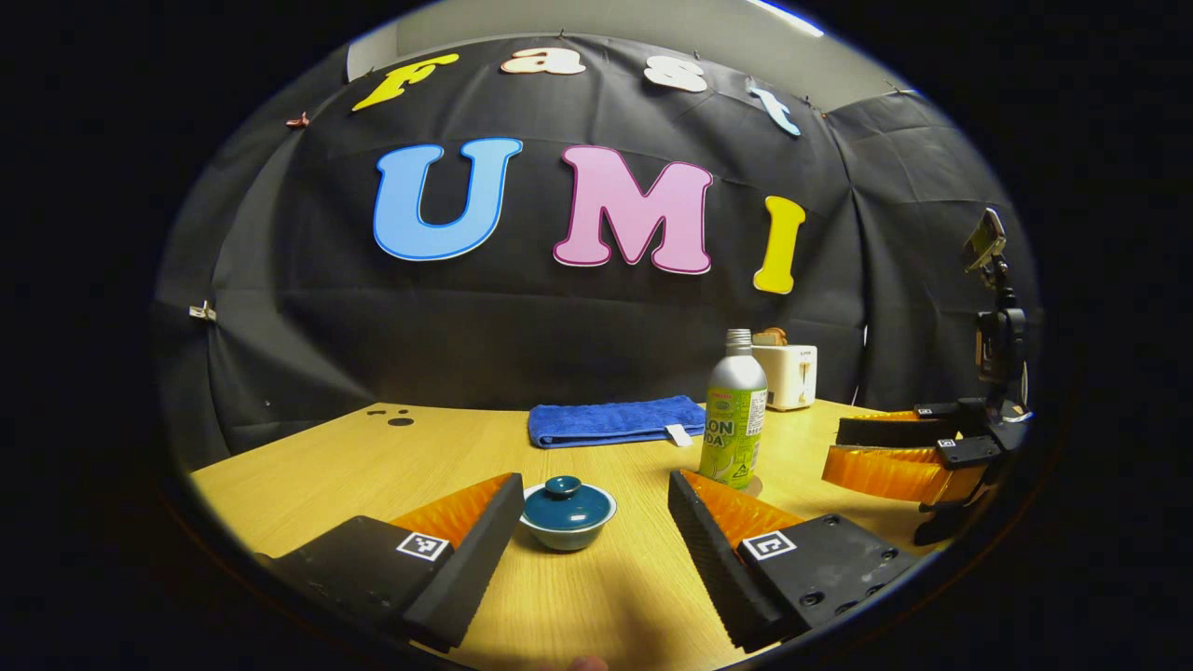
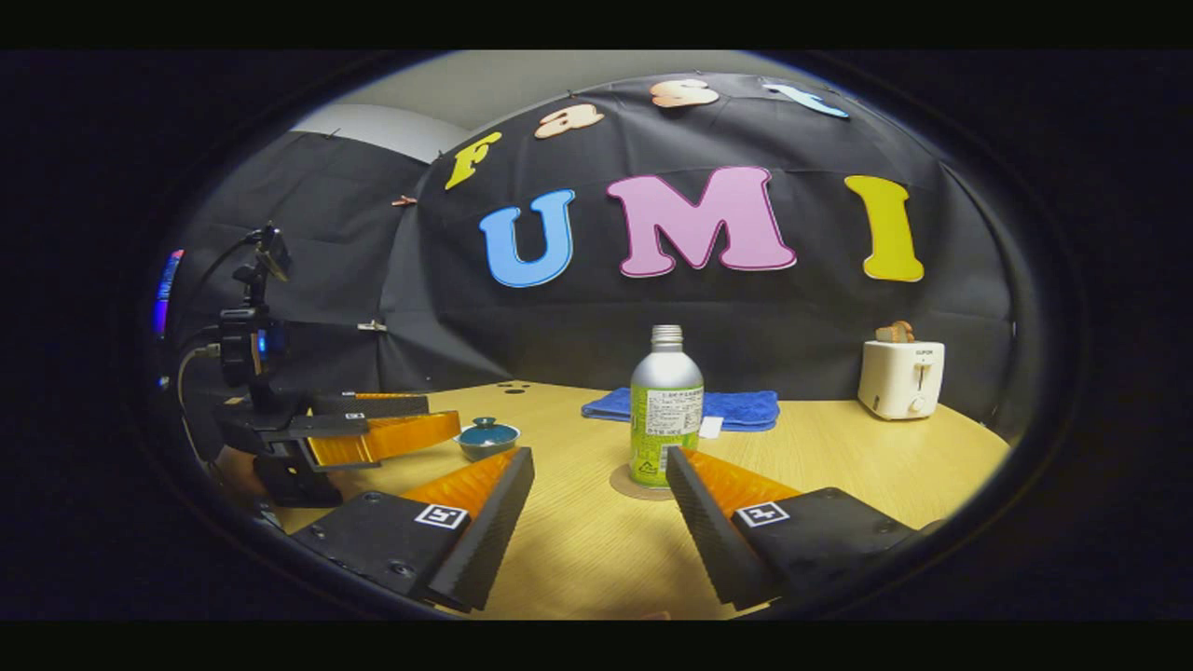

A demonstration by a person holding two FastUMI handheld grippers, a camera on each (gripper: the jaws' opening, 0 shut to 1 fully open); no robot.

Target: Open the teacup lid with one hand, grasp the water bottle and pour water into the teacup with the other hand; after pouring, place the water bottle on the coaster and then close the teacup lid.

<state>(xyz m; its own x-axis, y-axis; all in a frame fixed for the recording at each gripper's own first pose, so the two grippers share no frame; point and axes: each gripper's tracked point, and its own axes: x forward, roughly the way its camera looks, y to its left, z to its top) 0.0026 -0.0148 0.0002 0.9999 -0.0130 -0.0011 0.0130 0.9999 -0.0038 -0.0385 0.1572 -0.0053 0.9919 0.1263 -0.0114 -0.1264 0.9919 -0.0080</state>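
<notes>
The lidded teacup (image 1: 568, 513) sits on the wooden table (image 1: 308, 475) between the left gripper's (image 1: 596, 540) wide-open fingers, untouched. The water bottle (image 2: 665, 406) stands upright on its coaster (image 2: 626, 485) ahead of the right gripper (image 2: 601, 522), jaws also spread and empty. Behind lie a blue towel (image 2: 736, 408) and a toaster (image 2: 900, 377).

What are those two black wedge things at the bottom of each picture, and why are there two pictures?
They are the fingers of grabbing tools. A person holds one tool in each hand, and a small camera rides on each, so you get a left gripper view and a right gripper view.

The left gripper is open, facing a small teal teacup with its lid on. The right gripper is open too, facing a silver and green water bottle standing on a round brown coaster.

Everything rests on a light wooden table. Farther back lie a folded blue towel and a white toaster. Nothing is held.
</notes>
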